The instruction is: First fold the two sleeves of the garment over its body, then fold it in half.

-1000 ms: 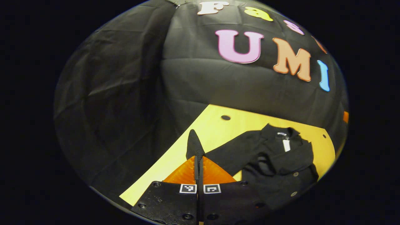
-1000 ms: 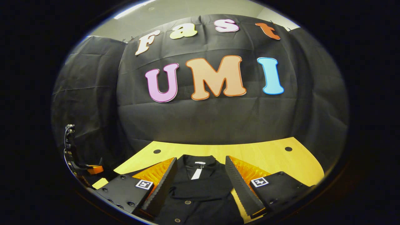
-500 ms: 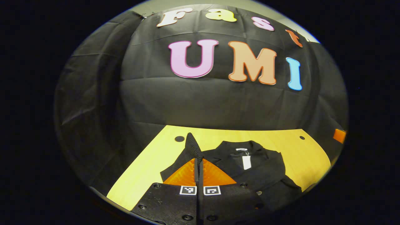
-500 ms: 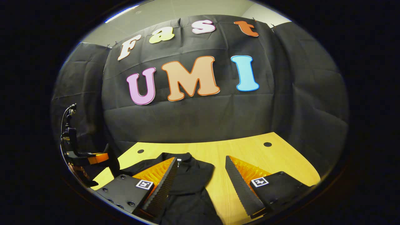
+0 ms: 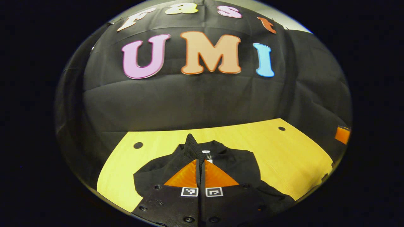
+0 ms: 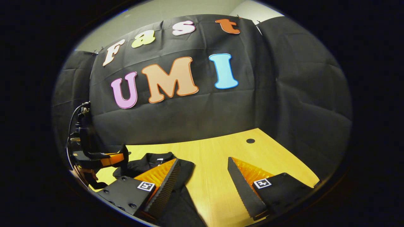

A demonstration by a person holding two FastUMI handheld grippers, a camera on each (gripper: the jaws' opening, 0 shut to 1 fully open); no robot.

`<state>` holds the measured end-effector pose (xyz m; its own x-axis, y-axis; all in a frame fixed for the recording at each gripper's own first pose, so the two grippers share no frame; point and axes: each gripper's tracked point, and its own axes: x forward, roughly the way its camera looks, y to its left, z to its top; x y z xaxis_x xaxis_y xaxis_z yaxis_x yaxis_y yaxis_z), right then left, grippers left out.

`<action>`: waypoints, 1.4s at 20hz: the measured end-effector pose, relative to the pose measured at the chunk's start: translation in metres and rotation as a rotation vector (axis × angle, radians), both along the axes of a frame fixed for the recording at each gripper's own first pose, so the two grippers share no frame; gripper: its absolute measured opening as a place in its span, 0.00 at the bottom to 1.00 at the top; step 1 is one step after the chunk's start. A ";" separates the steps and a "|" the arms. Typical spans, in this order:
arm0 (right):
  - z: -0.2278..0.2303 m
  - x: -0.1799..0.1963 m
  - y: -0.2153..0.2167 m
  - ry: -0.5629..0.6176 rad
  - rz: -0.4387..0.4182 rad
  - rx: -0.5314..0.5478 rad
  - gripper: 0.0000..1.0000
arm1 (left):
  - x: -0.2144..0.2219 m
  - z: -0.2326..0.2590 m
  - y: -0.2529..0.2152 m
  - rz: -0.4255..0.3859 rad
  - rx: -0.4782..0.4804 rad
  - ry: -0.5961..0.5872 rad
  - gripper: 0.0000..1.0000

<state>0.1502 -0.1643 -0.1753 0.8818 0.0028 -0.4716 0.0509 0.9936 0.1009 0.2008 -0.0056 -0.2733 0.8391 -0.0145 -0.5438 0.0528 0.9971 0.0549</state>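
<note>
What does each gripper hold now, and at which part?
The left gripper is shut over the black garment; whether it pinches cloth cannot be told. The right gripper is open, holding nothing.

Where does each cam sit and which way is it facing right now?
Left gripper view: rides the left gripper, fingers together, low over the black garment, facing the booth wall.
Right gripper view: rides the right gripper, fingers apart, above the table, garment at left; the left gripper shows farther off.
Shared: garment, table, wall.
</note>
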 end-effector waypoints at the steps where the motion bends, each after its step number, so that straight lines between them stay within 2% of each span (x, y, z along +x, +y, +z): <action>1: -0.001 -0.002 -0.008 0.004 -0.008 0.000 0.98 | 0.003 -0.006 -0.011 -0.013 0.001 0.009 0.00; 7: -0.012 -0.004 -0.041 0.035 -0.017 0.014 0.98 | 0.024 -0.025 -0.068 -0.076 0.041 0.024 0.00; 8: -0.014 -0.004 -0.042 0.042 -0.008 0.026 0.98 | 0.025 -0.027 -0.082 -0.116 0.012 0.035 0.00; 9: -0.015 -0.003 -0.044 0.047 0.004 0.035 0.98 | 0.017 -0.033 -0.088 -0.131 -0.001 0.034 0.50; 10: -0.014 -0.001 -0.045 0.044 0.015 0.035 0.98 | 0.019 -0.014 -0.088 -0.116 0.006 0.015 0.99; 11: -0.014 -0.001 -0.045 0.039 0.030 0.035 0.97 | 0.022 -0.001 -0.084 -0.100 0.017 -0.024 0.94; 14: -0.011 -0.001 -0.039 0.037 0.080 0.054 0.97 | 0.001 0.039 -0.060 -0.028 0.047 -0.110 0.93; 15: -0.011 -0.002 -0.037 0.032 0.090 0.051 0.98 | -0.007 0.050 -0.050 -0.004 0.052 -0.130 1.00; 16: -0.011 -0.004 -0.035 0.028 0.093 0.046 0.98 | -0.018 0.056 -0.039 0.024 0.054 -0.140 0.94; 20: -0.010 -0.026 -0.007 0.024 0.115 0.043 0.97 | -0.071 0.075 0.012 0.094 0.070 -0.163 0.94; 28: -0.032 -0.104 0.047 0.082 0.153 -0.003 0.97 | -0.208 0.058 0.100 0.195 0.102 -0.071 0.93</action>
<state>0.0461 -0.1178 -0.2070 0.8298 0.1327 -0.5420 -0.0934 0.9906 0.0995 -0.0074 0.0942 -0.2154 0.8570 0.2036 -0.4734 -0.1480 0.9772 0.1523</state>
